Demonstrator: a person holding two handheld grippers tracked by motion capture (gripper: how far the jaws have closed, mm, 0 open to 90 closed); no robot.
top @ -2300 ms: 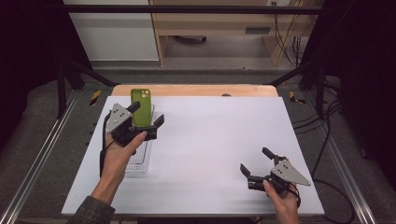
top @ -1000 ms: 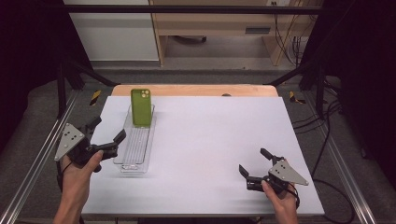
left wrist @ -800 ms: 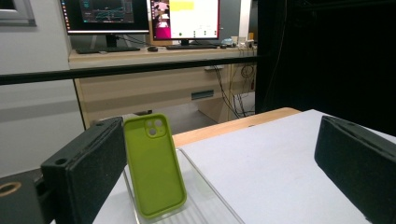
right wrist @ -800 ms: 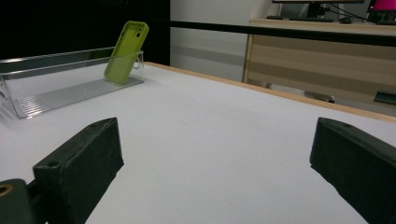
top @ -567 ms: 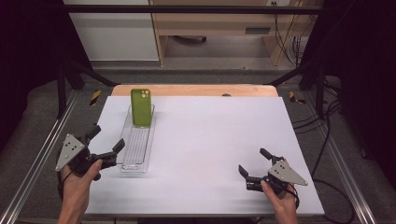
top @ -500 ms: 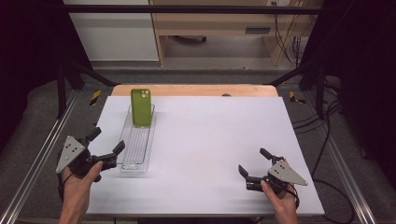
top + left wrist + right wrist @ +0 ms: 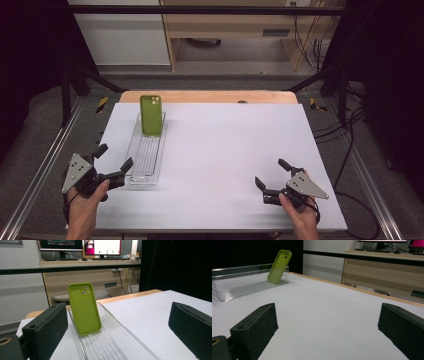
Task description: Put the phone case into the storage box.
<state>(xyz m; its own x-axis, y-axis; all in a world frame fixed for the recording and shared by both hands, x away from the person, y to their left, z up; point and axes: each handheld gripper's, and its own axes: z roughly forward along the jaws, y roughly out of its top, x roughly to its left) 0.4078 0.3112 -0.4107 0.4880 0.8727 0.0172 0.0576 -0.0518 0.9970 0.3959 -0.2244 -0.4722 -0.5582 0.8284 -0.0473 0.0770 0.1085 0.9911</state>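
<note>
On the tabletop (image 7: 225, 150), a long tray (image 7: 146, 152) lies at about 10 o'clock from the centre, running from near to far. A phone case (image 7: 151, 114) stands in the tray's far end, leaning back against its end wall. The left claw (image 7: 113, 163) sits at 8 o'clock, just beside the tray's near end. The right claw (image 7: 272, 174) sits at 4 o'clock, well apart from the tray.

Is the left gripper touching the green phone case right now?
Apart. In the high view the left gripper sits open beside the near end of the clear tray, while the green phone case leans at the far end.
</note>
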